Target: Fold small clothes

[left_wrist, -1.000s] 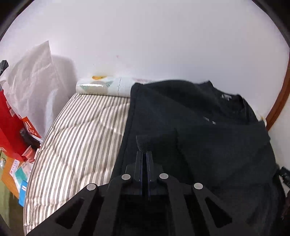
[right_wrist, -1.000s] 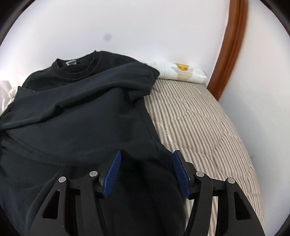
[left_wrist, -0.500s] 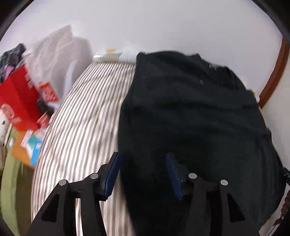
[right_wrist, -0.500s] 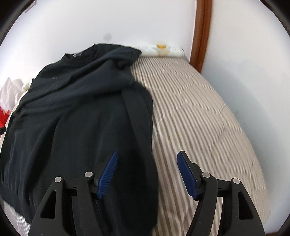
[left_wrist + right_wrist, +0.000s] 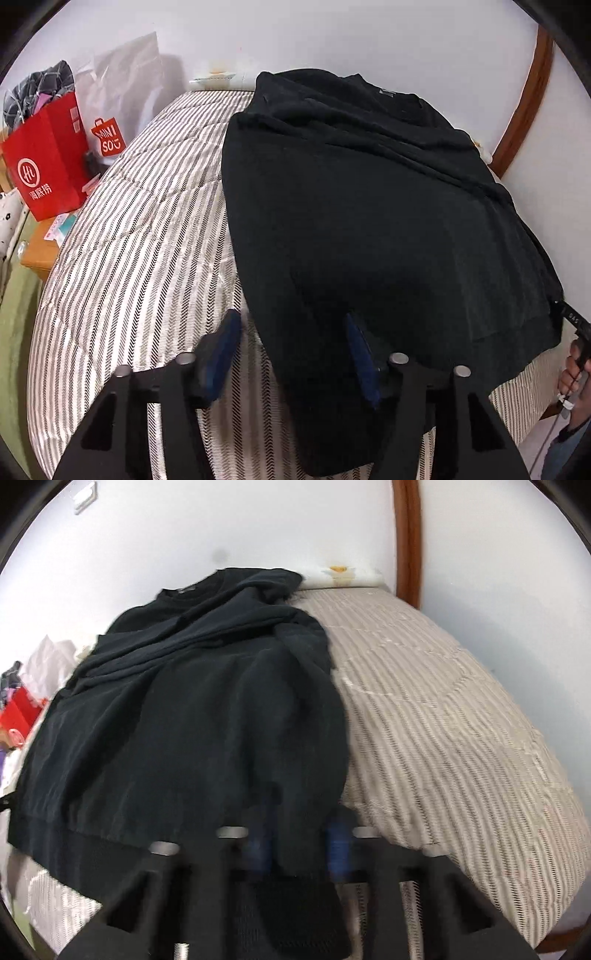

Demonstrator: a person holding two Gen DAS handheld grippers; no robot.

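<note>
The black shirt [image 5: 369, 229] is spread on the striped bed [image 5: 140, 258], its hem under the splayed left gripper [image 5: 291, 350]. Its corner is pinched by the right gripper [image 5: 299, 849], blurred. Far left, checked cloth [image 5: 40, 92] is held in a red bag [image 5: 48, 166].
</note>
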